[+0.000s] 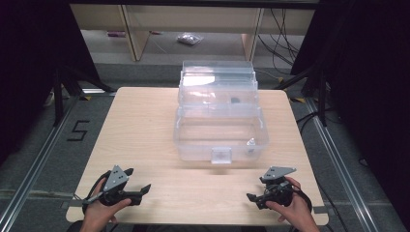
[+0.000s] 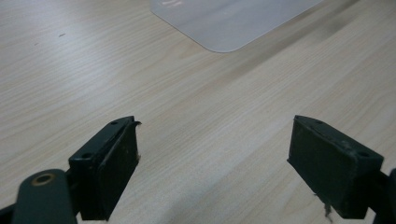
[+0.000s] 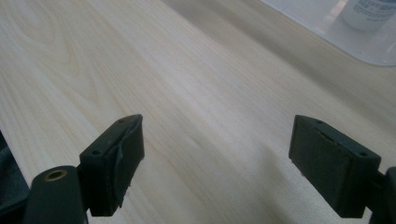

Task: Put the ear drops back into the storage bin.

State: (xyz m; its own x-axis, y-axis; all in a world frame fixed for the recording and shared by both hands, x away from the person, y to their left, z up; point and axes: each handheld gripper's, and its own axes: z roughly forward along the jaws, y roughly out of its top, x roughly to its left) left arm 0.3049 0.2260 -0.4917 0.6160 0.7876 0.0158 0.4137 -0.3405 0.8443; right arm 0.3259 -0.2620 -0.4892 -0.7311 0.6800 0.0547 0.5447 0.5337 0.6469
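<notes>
Clear plastic storage box [image 1: 220, 130], lid up, centre-far on pale wooden table [image 1: 140, 130]; small white bottle [image 1: 251, 143] inside, front-right corner. L gripper [image 1: 138, 183] & R gripper [image 1: 256, 191]: near table edge, well apart from box, jaws wide open, nothing held.

A black "5" [image 1: 77, 130] is marked on the grey floor [image 1: 38, 145] left of the table, while the blue print on the white bottle [image 3: 369, 11] in the right gripper view is too blurred to read.
</notes>
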